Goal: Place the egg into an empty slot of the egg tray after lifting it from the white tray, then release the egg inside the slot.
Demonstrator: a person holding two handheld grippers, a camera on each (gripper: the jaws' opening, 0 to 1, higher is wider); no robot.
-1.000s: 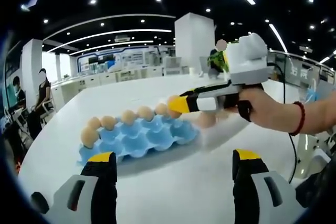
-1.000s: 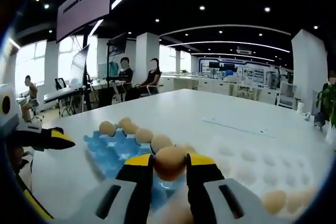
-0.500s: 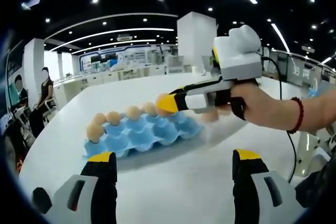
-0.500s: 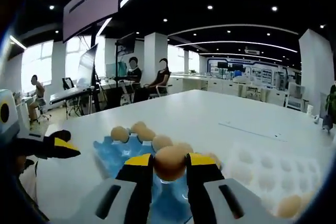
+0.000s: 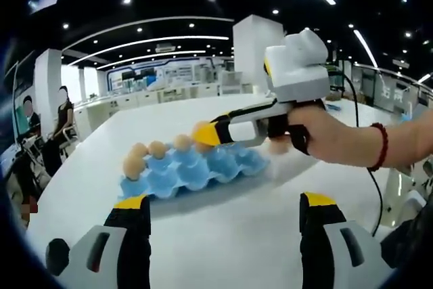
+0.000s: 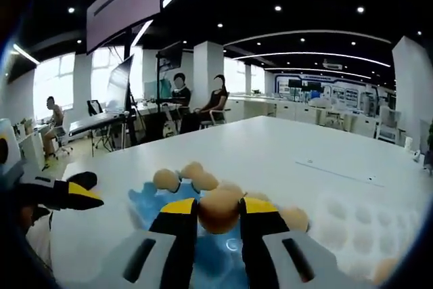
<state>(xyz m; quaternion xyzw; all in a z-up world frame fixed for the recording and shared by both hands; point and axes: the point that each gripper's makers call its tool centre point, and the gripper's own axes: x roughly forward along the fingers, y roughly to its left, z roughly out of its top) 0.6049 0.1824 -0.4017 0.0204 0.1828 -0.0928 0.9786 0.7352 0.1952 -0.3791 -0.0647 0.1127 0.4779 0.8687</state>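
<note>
A blue egg tray [image 5: 203,170] lies on the white table with a row of eggs [image 5: 157,149] along its far edge. My right gripper [image 5: 206,134] reaches in from the right above the tray, shut on a brown egg [image 5: 201,129]. In the right gripper view that egg [image 6: 218,209] sits pinched between the yellow-tipped jaws of the right gripper [image 6: 218,212], over the blue egg tray [image 6: 150,202]. The white tray [image 6: 369,225] lies to the right. My left gripper [image 5: 220,209] hangs open over bare table in front of the tray.
The left gripper's tip [image 6: 64,194] shows at the left edge of the right gripper view. A hand with a red wristband [image 5: 386,151] holds the right gripper. People sit at desks [image 6: 196,103] beyond the table's far edge.
The right gripper has carried the egg further left over the blue tray. The white tray has slid toward the right edge of its view. The left gripper stays open.
</note>
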